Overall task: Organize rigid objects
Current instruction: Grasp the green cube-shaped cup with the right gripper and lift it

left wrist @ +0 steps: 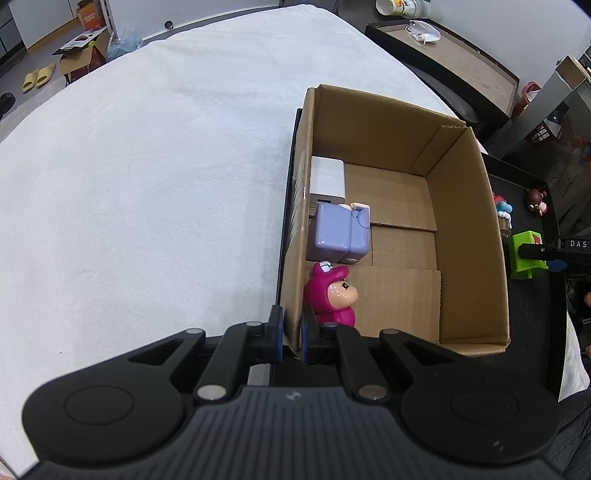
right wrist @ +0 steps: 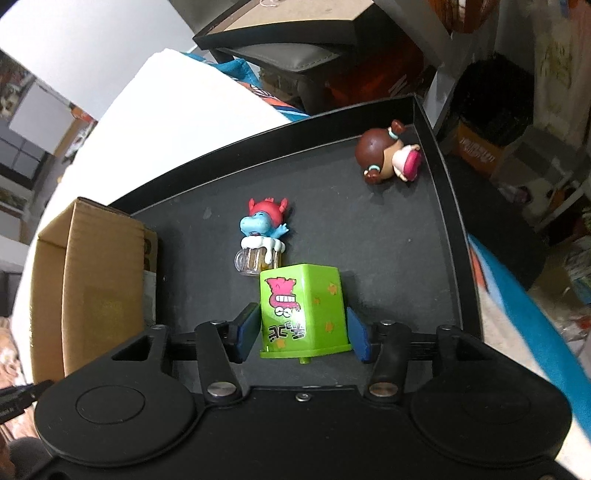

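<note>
Cardboard box wall is pinched by the left gripper to steady it; the right gripper, spread, straddles the green block untouched.

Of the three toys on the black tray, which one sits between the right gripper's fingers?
The green box toy, between the right hand-held gripper fingers. The blue hippo figure and brown-haired doll lie farther off.

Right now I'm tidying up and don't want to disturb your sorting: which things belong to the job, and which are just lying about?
Job:
brown cardboard box
white block
lilac cube toy
magenta hooded figurine
green square plastic toy
blue-faced beer-mug figure
brown-haired doll
black tray

Lying about:
yellow slippers
white face mask
</note>
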`<state>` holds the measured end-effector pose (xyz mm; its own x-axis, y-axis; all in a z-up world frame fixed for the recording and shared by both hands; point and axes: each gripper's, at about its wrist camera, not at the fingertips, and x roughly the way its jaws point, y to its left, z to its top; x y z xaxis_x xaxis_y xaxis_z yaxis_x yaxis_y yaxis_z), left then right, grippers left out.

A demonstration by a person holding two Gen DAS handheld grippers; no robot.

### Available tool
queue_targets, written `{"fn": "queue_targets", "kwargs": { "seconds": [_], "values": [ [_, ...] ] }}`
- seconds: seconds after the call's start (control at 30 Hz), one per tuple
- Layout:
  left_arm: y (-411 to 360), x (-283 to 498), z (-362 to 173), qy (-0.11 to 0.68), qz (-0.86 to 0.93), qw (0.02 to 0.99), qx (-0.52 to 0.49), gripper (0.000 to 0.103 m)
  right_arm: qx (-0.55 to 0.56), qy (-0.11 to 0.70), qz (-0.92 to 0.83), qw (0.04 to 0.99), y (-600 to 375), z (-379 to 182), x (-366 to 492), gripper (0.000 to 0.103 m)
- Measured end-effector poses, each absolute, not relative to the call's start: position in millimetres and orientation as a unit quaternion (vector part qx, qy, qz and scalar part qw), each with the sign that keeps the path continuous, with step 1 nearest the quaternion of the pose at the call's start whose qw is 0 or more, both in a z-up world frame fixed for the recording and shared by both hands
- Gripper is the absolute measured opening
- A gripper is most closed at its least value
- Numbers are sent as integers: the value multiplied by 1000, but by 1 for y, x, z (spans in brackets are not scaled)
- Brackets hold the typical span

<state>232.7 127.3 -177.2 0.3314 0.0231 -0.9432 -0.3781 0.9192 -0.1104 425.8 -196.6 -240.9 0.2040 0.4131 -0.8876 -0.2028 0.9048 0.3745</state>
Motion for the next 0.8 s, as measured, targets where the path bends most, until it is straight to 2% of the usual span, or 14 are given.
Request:
{"fn": "queue_targets", "kwargs": {
  "seconds": [0.17, 0.43, 0.8],
  "values": [
    [127, 233, -177, 565, 126, 801, -156, 8, 126, 597, 193, 768, -203, -247, 423, 47],
    [127, 233, -177, 564, 126, 801, -157, 8, 112, 601, 179, 771, -200, -240, 419, 47],
    [128, 233, -177, 563, 123, 801, -160, 8, 77, 569, 203, 793, -181, -199, 415, 47]
  ]
}}
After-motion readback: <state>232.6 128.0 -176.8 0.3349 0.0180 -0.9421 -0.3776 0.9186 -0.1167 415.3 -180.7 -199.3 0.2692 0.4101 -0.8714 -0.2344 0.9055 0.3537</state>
